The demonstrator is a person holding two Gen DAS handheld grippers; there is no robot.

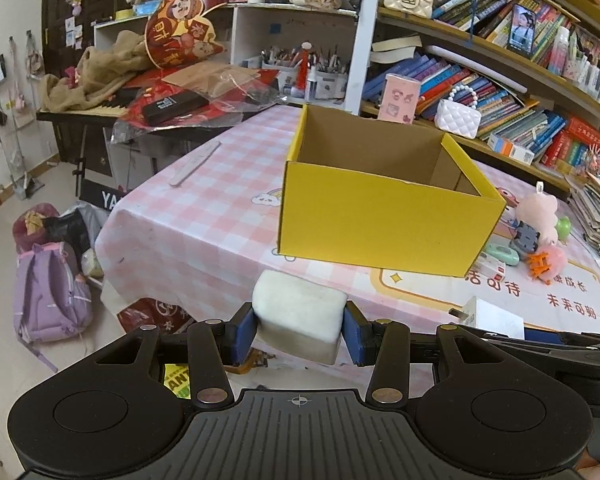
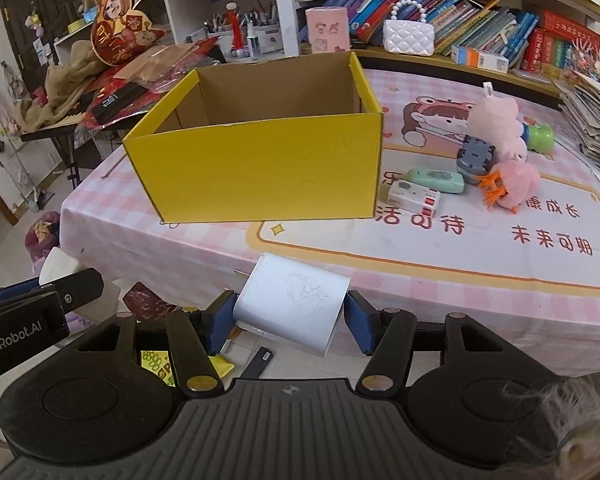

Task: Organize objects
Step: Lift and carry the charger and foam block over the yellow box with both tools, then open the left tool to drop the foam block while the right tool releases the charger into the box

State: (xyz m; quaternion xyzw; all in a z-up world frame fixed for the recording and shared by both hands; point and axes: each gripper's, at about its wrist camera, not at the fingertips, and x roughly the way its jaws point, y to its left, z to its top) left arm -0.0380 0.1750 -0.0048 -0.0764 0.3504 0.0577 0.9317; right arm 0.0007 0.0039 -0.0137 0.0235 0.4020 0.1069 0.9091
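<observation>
My left gripper [image 1: 299,332] is shut on a white foam block [image 1: 300,312], held in the air short of the table's near edge. My right gripper [image 2: 290,320] is shut on a white charger block [image 2: 296,304], also in front of the table edge. An open yellow cardboard box [image 1: 380,216] [image 2: 260,168] stands on the pink checked tablecloth [image 1: 204,220] beyond both grippers; what I see of its inside is bare. The left gripper's side and the foam block [image 2: 58,266] show at the left of the right wrist view. The charger [image 1: 496,318] shows at the right of the left wrist view.
Right of the box lie a mint case [image 2: 436,180], a white and red packet [image 2: 414,198], a grey toy [image 2: 474,156], pink plush toys [image 2: 500,148] and a green toy [image 2: 540,136]. Bookshelves [image 2: 480,20] line the back. A purple backpack [image 1: 50,292] lies on the floor at left.
</observation>
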